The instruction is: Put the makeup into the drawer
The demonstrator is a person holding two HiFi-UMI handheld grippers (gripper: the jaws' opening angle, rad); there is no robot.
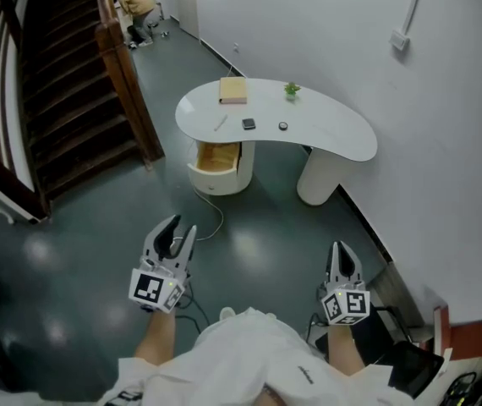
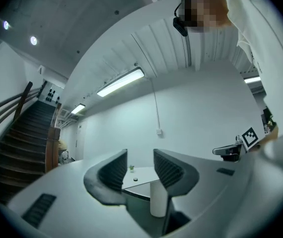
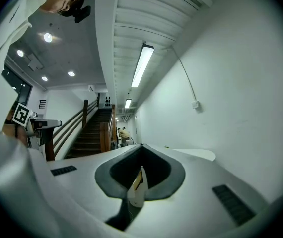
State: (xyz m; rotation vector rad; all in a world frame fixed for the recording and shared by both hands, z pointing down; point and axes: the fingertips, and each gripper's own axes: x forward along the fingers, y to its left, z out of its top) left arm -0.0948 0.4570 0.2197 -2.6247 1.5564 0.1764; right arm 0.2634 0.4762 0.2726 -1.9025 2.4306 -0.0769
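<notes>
**Head view.** Finds the task not yet begun, by judgement. Locates the makeup on top of the desk [image 1: 330,134]: a dark compact [image 1: 249,124], a small round pot [image 1: 282,126] and a slender pale stick [image 1: 221,123], all near the desk's middle. Notes the drawer [image 1: 216,157] already pulled open under the desk's left end, with a warm wood-toned lining and nothing visible inside. Leaves everything outstanding: approach, pick-up, placing. Records a kidney-shaped top, smooth glossy white, on rounded pedestals. Also records a tan box [image 1: 232,90] and a small green plant [image 1: 292,90] at the desk's far edge. Places the left gripper [image 1: 180,231] and the right gripper [image 1: 343,249] well short of the desk, over polished grey floor.

**Left gripper view.** Shows ribbed dark pads [image 2: 115,170] spread apart with nothing between them. Frames the desk top and its round pot in the gap, far off.

**Right gripper view.** Shows the jaws pressed together at the tips, holding nothing. Catches the desk's white edge beyond, to the right.
</notes>
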